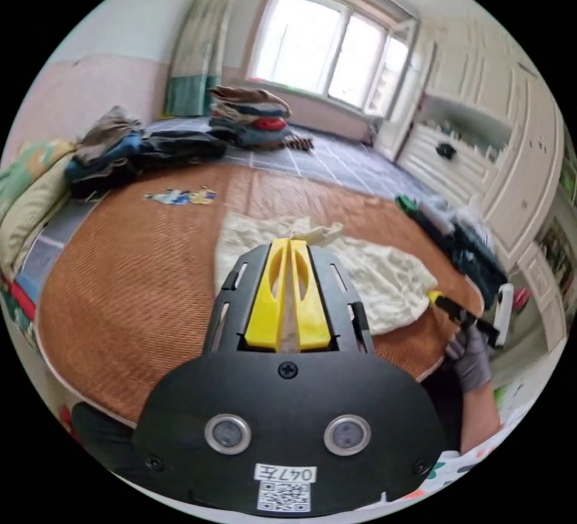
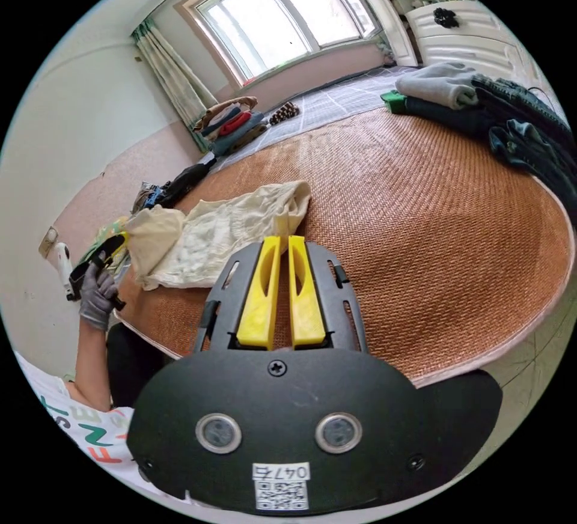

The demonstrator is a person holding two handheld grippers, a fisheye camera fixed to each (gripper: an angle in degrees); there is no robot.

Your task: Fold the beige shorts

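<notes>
Left tool [image 1: 291, 243] clamps beige shorts [image 1: 384, 283] edge; right tool [image 2: 277, 241] narrow, empty above woven mat [image 2: 421, 235].

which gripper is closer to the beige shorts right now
Left. The left gripper has its jaws closed on a raised edge of the beige shorts; the right gripper is shut over the woven mat beside them.

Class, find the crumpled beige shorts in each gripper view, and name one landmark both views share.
Left gripper view: crumpled beige shorts lie centre-right on the woven brown mat, beyond the yellow jaws.
Right gripper view: shorts left of centre.
Shared landmark: the bright window.
</notes>
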